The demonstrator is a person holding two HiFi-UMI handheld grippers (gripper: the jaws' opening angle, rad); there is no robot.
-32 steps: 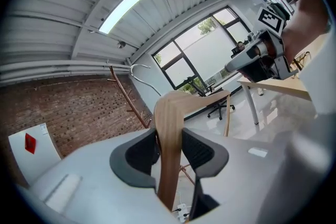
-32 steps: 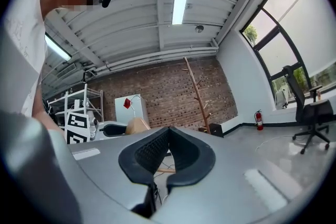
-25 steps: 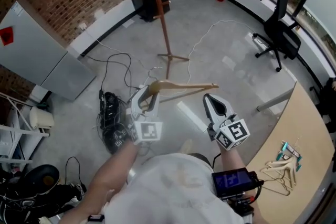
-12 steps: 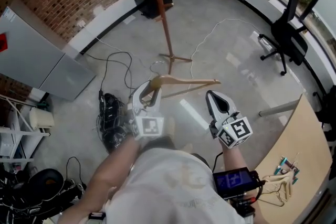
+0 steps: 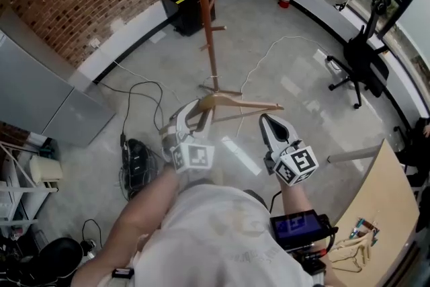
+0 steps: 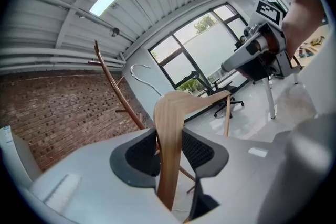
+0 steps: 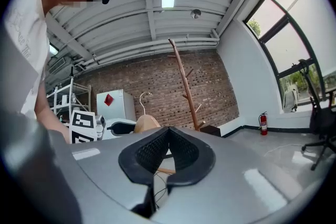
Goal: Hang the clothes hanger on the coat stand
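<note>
Wood hanger looks stiff n light imo; left gripper clamps its arm nr the neck, right gripper is closed, empty.

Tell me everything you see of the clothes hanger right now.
The hanger is pale wood with a silver wire hook on top. The left tongs clamp one arm; the other arm juts out free. It is held in the air, roughly level, short of the coat stand, touching nothing else.
</note>
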